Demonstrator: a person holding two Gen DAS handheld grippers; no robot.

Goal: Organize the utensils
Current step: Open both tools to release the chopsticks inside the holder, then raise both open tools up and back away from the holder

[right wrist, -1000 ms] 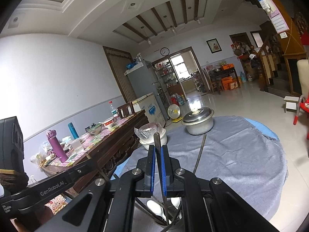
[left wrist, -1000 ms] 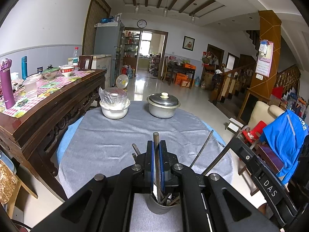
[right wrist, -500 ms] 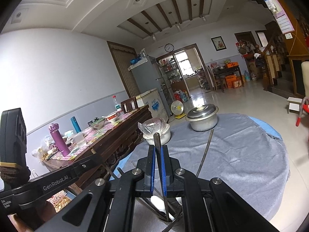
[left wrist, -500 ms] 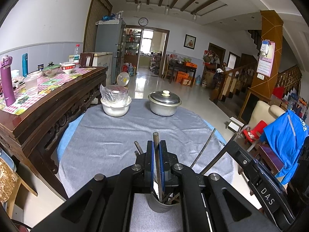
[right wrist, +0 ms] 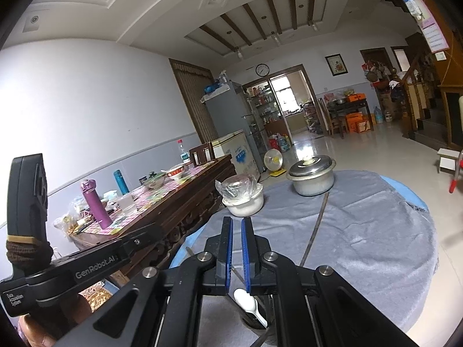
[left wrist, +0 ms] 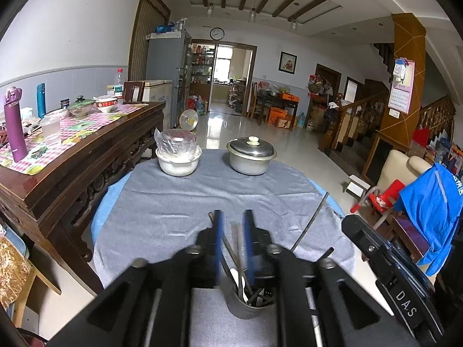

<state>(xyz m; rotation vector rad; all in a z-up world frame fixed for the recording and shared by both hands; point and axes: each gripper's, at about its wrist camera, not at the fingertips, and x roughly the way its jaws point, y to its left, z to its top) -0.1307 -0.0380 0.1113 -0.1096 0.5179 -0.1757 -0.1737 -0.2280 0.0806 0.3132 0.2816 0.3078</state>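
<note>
The left hand-held gripper [left wrist: 233,225] is letting go. Its jaws are opening, and the thin utensil handles [left wrist: 238,260] that rise between the blue pads no longer look pinched. Just below it stands the metal cup [left wrist: 249,309], at the near edge of the grey-clothed worktop [left wrist: 179,211], and the handles run down into it. The right hand-held gripper [right wrist: 236,231] hangs over the same cup with its pads clenched almost together. I can see nothing caught in the narrow slit between them. Under it, a white spoon [right wrist: 246,299] lies inside the cup.

This looks like the drop-off step, with a utensil being released into the cup. The next move probably calls for lifting the left gripper straight up, so the pads clear the handles without dragging them or tipping the cup.

The handles in the cup stand close to upright, long axis roughly vertical, leaning a little away from the camera. One long thin metal rod [left wrist: 311,227] is to the right of the cup. Its long axis runs away toward the lidded pot [left wrist: 251,159], and its near end is hidden behind the gripper frames. I cannot tell whether it lies on the cloth or leans out of the cup. If it is loose, it would be the next piece to collect. A wrapped bowl [left wrist: 178,159] sits beside the pot, well apart from the cup.
</note>
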